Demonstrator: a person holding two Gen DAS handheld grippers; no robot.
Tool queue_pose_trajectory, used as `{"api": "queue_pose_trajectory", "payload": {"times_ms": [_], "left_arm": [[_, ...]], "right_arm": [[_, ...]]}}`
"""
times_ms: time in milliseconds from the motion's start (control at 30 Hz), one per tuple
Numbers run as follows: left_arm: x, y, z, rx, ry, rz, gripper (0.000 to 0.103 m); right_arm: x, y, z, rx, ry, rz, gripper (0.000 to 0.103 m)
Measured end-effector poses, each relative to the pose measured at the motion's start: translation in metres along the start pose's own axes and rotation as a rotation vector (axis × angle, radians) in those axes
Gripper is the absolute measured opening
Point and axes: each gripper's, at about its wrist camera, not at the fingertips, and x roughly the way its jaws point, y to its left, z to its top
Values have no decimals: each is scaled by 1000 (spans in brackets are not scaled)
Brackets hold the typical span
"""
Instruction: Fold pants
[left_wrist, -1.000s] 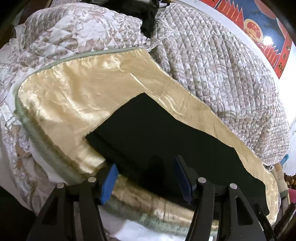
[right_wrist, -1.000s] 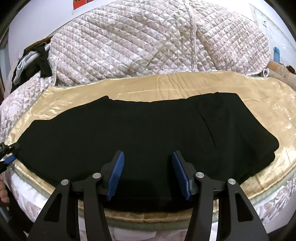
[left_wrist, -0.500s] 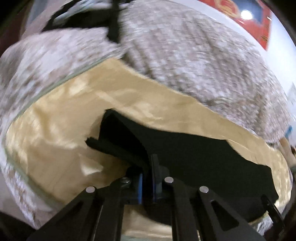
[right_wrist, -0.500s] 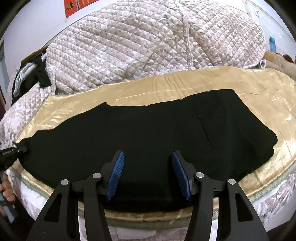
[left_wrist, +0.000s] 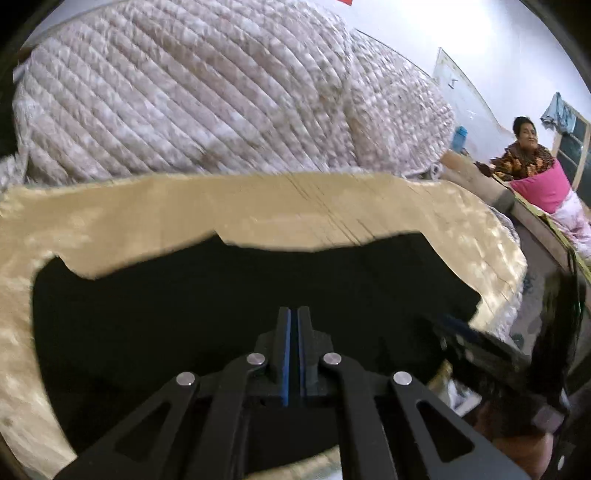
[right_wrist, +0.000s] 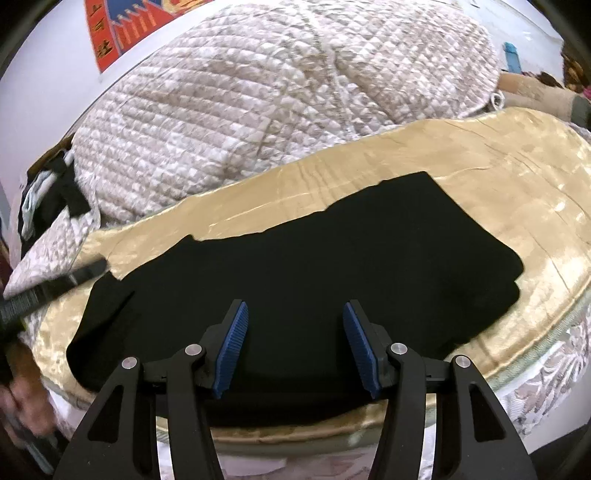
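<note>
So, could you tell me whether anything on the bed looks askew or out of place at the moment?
One thing: the left end of the black pants is lifted and curled over, with the shut left claw at that corner, while the rest lies flat on the gold sheet. The right claw hangs open over the pants.

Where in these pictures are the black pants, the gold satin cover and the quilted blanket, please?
black pants (right_wrist: 332, 273): right wrist view, middle of the cloth.
gold satin cover (right_wrist: 517, 177): right wrist view, bare part beyond the pants.
quilted blanket (right_wrist: 258, 110): right wrist view, top of the heap.
</note>
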Motion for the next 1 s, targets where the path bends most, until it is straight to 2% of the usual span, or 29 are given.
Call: {"api": "queue_pose_trajectory", "payload": {"times_ms": [133, 200, 300, 400, 467, 533, 567, 767, 833, 1000], "left_arm": [[-20, 23, -11, -68, -18, 44, 5], [-36, 48, -12, -103, -47, 114, 5], [-54, 90, -11, -160, -77, 212, 5], [-59, 127, -10, -198, -78, 306, 6], [-58, 145, -9, -226, -78, 335, 17], [-58, 158, -14, -244, -89, 346, 26], [-57, 163, -16, -257, -96, 348, 28], [-53, 188, -26, -355, -69, 339, 28], [-61, 195, -28, -389, -84, 335, 28], [-75, 202, -27, -426, -122, 317, 28]], "right_arm": [[-4, -9, 2, 28, 2, 27, 54], [-5, -7, 3, 27, 5, 80, 54], [-2, 4, 2, 9, 39, 187, 54], [8, 31, -2, -25, 98, 318, 54], [15, 51, -5, -44, 136, 407, 54], [27, 72, -6, -56, 187, 491, 54], [33, 81, -7, -60, 205, 506, 54], [92, 128, -6, 20, 367, 611, 54], [112, 140, -8, 46, 415, 613, 54], [142, 175, 2, 55, 449, 612, 54]]}}
